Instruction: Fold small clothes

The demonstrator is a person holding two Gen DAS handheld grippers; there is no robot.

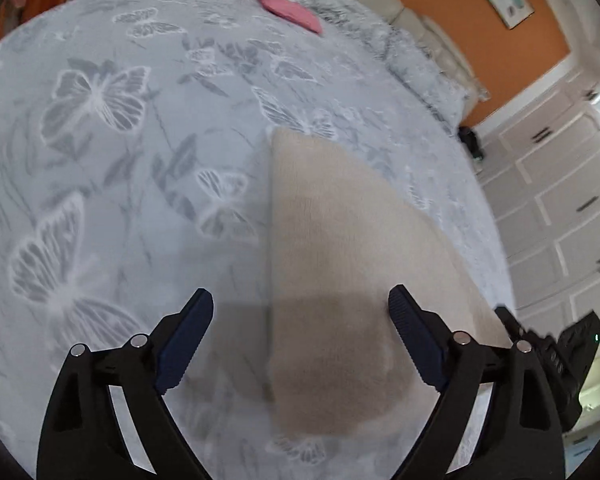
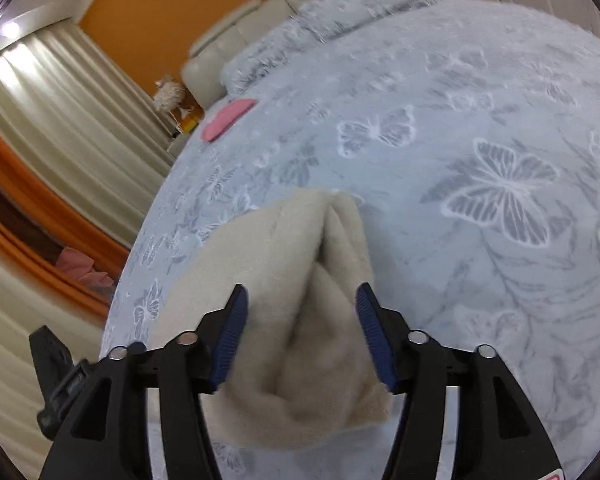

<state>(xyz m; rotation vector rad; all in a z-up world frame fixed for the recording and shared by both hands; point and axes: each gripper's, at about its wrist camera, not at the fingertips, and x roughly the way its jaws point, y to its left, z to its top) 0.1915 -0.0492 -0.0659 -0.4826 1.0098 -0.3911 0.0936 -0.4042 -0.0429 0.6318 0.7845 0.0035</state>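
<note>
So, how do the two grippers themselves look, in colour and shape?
Both look alike. The left gripper and the right gripper each have a black plastic frame with cut-out openings, round silver pins at the joints, and two dark blue fingers with ribbed inner faces. No cables or sleeves are visible. A red mark shows at the right gripper's lower edge.

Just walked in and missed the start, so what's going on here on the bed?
A person with a gripper in each hand is folding a beige garment on the butterfly-print bedspread. The left gripper and the right gripper both hang open over it, gripping nothing. A pink item lies near the pillows.
</note>
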